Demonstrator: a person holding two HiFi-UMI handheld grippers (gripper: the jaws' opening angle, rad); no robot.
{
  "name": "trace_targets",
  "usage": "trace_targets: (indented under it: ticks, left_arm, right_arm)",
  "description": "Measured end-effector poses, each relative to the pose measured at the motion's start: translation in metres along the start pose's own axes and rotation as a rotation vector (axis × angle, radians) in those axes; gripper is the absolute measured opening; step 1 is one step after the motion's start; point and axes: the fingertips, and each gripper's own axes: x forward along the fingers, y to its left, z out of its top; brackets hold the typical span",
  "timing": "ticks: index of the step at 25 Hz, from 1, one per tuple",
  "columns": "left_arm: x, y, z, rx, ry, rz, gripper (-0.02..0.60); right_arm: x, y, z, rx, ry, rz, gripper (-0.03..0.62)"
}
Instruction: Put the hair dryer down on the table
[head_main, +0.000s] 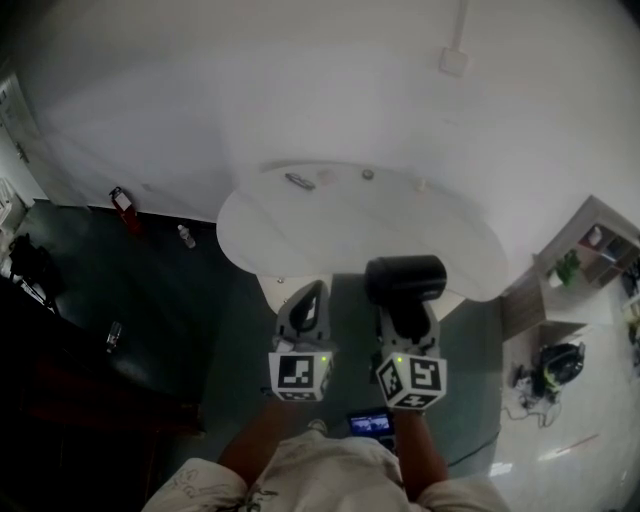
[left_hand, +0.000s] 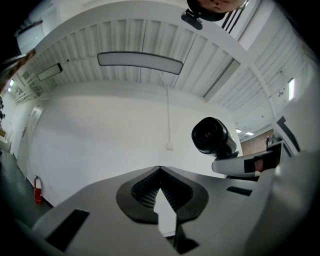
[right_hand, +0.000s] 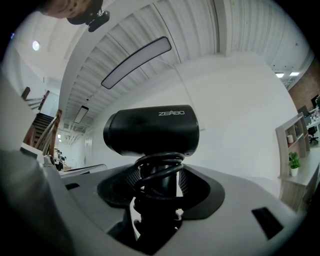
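One hair dryer (right_hand: 150, 131) | handle clamped in right tool (right_hand: 159, 175) | barrel level, crosswise to jaws | left tool (left_hand: 160, 169) closed, empty

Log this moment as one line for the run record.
right gripper: shut on hair dryer handle | left gripper: shut, empty | hair dryer: upright, in the air | table: dryer not yet on it

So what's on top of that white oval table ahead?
Only a few small items lie near the white oval table's far edge, too small to identify. The black hair dryer, held in the right gripper, covers part of the near edge.
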Motion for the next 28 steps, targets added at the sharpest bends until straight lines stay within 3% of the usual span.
trace_targets:
  ticks: [13,28]
  left_arm:
    - [0.076,0.011,-0.028,0.001,0.031,0.016,-0.005]
    - [0.233,-0.034,-0.040,0.039,0.008,0.055,-0.005]
  right_arm:
    - [0.073,-0.040,-0.009,0.001,0.006,0.006,0.249]
    - [0.186,-0.158,-0.001,0.030,0.018,0.070,0.249]
